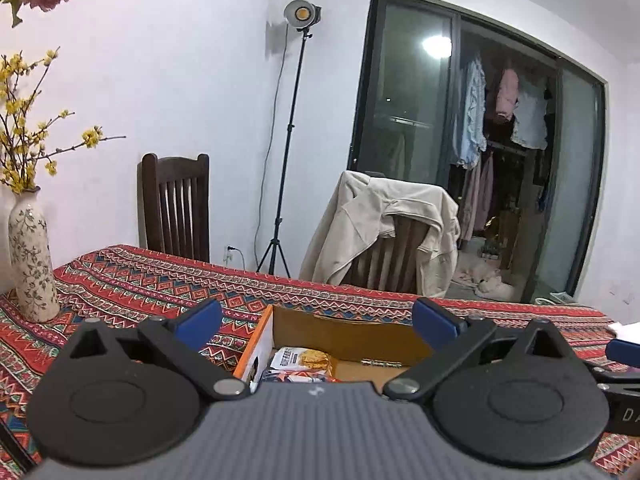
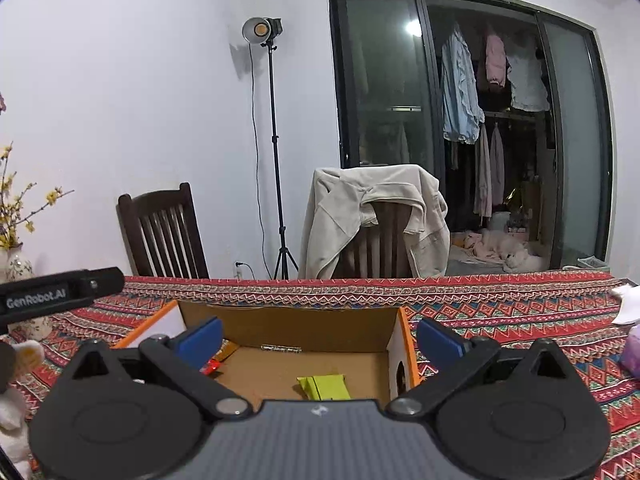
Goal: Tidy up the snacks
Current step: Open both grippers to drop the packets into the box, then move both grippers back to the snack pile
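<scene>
Cardboard, brown inside with orange edges and white outer faces, forms the open-topped box (image 2: 320, 330) that sits on the red patterned tablecloth (image 2: 500, 312) in front of both grippers. In the right wrist view a yellow-green flat snack packet (image 2: 326, 386) lies on the box floor near the right wall, and a small red packet (image 2: 211, 366) shows at the left, partly hidden behind a blue pad. In the left wrist view a white pouch printed with golden crackers (image 1: 302, 360) lies by the box's left wall, with another colourful packet (image 1: 296, 378) just below it, mostly covered by the gripper body; its printing is too small to read. The left gripper (image 1: 318, 322) hangs above the box's near side with its blue-padded fingers (image 1: 200, 324) spread as wide as they go and nothing between them. The right gripper (image 2: 320, 338) is likewise fully spread over the box, gripping nothing. The left gripper's black arm crosses the right view's left edge and bears the lettering "GenRobot.AI" (image 2: 36, 298). A tall cream vase with a leaf pattern (image 1: 32, 256), holding yellow-flowered branches, stands on the cloth well left of the box. Behind the table stand a dark wooden slatted chair (image 1: 176, 208), a second chair draped with a cream jacket (image 1: 384, 228), and a studio lamp on a black tripod (image 1: 302, 14) against the white wall. Clothes (image 1: 476, 112) hang behind dark glass sliding doors.
</scene>
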Demonstrator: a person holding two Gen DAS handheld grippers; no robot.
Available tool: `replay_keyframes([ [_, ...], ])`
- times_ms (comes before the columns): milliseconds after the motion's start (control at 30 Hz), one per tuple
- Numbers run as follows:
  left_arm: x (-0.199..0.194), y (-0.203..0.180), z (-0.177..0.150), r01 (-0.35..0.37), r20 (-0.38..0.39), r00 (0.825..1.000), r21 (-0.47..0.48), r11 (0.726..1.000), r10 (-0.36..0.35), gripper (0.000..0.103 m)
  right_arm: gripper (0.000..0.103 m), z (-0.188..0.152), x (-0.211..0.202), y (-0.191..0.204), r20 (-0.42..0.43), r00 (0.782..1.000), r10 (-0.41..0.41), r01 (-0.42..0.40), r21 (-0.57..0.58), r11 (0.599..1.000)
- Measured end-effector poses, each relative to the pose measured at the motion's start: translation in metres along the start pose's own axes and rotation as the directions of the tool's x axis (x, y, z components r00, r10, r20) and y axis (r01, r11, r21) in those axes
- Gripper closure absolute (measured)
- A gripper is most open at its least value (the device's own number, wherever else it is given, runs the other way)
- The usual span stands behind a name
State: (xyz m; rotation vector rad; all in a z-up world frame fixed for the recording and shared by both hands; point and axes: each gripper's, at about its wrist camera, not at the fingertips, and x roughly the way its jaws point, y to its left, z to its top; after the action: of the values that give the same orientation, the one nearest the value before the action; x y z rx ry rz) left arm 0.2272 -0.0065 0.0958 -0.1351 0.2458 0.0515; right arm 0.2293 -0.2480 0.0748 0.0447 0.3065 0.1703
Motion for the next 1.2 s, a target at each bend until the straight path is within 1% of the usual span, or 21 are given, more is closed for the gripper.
replay_keyframes([
  [167, -0.025, 0.006, -0.002, 0.007, -0.014, 1.000, 0.015, 1.000, -0.007, 0.000, 0.000, -0.003, -0.026, 0.005, -0.010, 1.000, -0.012, 0.011, -0.021, 1.000],
  [400, -0.059, 0.021, -0.021, 0.019, -0.053, 0.998, 0.040, 0.999, -0.016, 0.000, 0.000, -0.026, -0.062, 0.019, -0.043, 0.999, -0.006, 0.003, -0.055, 0.999],
  [533, -0.075, 0.031, -0.036, 0.013, -0.075, 0.997, 0.048, 0.999, -0.010, 0.000, 0.000, -0.043, -0.074, 0.026, -0.067, 0.998, 0.002, -0.006, -0.063, 0.998],
  [733, -0.090, 0.045, -0.054, -0.011, -0.115, 0.993, 0.062, 0.998, 0.018, 0.000, 0.000, -0.066, -0.083, 0.038, -0.124, 0.992, 0.017, -0.025, -0.060, 0.998],
  [867, -0.096, 0.050, -0.069, -0.024, -0.154, 0.987, 0.085, 0.996, 0.037, 0.000, 0.000, -0.083, -0.085, 0.047, -0.176, 0.984, 0.020, -0.032, -0.065, 0.997],
  [1033, -0.105, 0.055, -0.089, -0.026, -0.192, 0.980, 0.105, 0.994, 0.046, 0.000, 0.000, -0.109, -0.085, 0.061, -0.255, 0.967, 0.013, -0.035, -0.081, 0.996],
  [1100, -0.108, 0.057, -0.095, -0.030, -0.206, 0.977, 0.096, 0.995, 0.050, 0.000, 0.000, -0.116, -0.082, 0.069, -0.282, 0.959, -0.004, -0.023, -0.093, 0.995],
  [1200, -0.112, 0.059, -0.102, -0.041, -0.222, 0.973, 0.077, 0.996, 0.057, 0.000, 0.000, -0.125, -0.076, 0.078, -0.322, 0.945, -0.052, 0.015, -0.119, 0.993],
])
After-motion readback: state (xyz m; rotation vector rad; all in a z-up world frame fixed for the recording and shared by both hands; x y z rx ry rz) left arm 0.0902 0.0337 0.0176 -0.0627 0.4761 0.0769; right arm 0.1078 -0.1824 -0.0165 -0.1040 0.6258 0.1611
